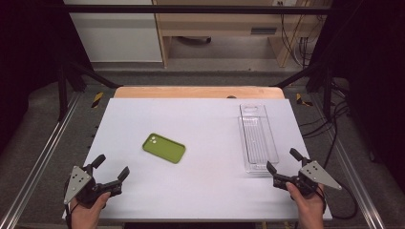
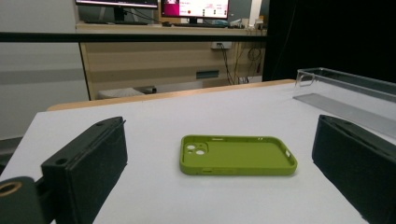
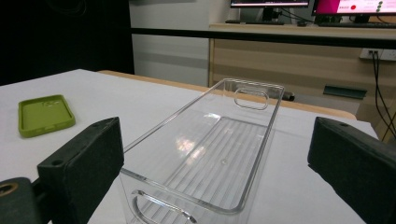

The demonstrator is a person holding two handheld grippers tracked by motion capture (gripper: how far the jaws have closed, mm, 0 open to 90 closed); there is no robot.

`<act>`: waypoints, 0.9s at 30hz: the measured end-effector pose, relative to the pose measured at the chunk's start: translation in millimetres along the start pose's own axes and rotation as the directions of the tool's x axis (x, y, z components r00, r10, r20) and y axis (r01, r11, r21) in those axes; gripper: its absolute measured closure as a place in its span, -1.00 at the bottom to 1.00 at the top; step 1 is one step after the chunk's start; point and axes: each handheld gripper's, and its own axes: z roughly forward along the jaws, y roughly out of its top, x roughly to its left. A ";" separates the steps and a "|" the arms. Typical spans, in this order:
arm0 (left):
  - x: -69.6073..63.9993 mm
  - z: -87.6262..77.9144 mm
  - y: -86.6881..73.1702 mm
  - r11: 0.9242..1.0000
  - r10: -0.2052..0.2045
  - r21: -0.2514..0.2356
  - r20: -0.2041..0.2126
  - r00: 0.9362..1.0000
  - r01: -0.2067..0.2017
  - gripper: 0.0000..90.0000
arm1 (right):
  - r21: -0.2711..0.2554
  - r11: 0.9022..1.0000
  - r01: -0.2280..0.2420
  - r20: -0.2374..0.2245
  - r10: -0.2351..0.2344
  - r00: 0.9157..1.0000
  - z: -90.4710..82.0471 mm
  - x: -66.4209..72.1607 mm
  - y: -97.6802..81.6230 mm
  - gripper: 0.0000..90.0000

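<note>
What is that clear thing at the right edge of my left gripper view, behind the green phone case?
Observer: A long clear plastic tray, empty, with a handle cutout at each end.
Operator: Is anything close to it?
Observer: Yes, the right claw sits at its near end, jaws open, holding nothing.
Operator: And my own claw?
Observer: The left claw is open too, at the near left of the white table, apart from the green phone case.
</note>
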 end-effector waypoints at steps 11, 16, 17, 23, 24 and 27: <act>-0.5 0.4 0.5 1.000 0.025 0.013 -0.026 0.999 -0.024 -0.96 | 0.023 1.000 0.007 0.016 -0.008 1.000 0.6 7.6 -0.8 -0.89; 3.8 1.8 2.5 1.000 0.019 0.024 -0.039 0.999 -0.018 -0.95 | 0.000 1.000 -0.019 0.007 0.019 1.000 0.1 8.4 -0.1 -0.90; 5.8 1.5 6.5 1.000 -0.009 0.018 -0.042 0.999 0.010 -0.95 | 0.000 1.000 -0.016 0.007 0.016 1.000 0.3 8.9 -0.3 -0.90; 9.7 4.7 23.5 1.000 -0.005 0.019 -0.055 0.998 0.006 -0.92 | 0.010 1.000 0.000 0.004 0.000 1.000 1.7 12.7 -0.6 -0.89; 10.5 8.2 28.8 0.999 0.013 0.038 -0.053 0.999 -0.011 -0.92 | 0.013 1.000 -0.004 0.004 0.004 1.000 2.0 12.9 -0.9 -0.89; 9.9 12.7 33.6 0.998 0.030 0.056 -0.048 0.998 -0.028 -0.91 | 0.013 1.000 -0.005 0.005 0.005 1.000 2.8 13.3 -1.3 -0.90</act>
